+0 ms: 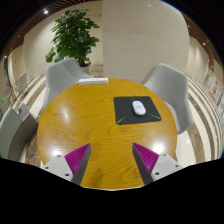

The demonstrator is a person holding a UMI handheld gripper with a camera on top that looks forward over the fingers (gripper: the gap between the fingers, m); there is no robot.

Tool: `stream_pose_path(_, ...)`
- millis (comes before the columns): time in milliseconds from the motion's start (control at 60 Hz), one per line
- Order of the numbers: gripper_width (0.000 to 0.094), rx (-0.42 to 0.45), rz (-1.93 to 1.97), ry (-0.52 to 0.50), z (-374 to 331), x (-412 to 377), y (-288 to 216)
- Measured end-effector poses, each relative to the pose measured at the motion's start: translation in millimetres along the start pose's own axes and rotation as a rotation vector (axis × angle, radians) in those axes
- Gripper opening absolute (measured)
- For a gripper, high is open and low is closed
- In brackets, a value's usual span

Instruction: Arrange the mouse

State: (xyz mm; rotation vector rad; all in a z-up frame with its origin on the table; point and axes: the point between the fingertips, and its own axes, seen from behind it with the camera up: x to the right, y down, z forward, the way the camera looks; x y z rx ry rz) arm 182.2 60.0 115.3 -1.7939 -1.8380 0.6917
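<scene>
claw (110, 160) open above table (85, 125); mouse (138, 107) on mousepad (138, 110) beyond.

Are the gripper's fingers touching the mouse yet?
Apart. The gripper view shows the open fingers well short of the white mouse, which lies on its dark mouse pad, with bare wooden table between them.

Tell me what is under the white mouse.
The mouse lies on a dark mouse mat, which rests on the round wooden table. The table surface beneath the mat is covered. The open gripper is short of both.
</scene>
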Motion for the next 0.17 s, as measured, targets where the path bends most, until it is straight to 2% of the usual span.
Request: stream_pose_path(167,0.0858,-0.016,0.000,0.024,-6.4,-17.7,19.6)
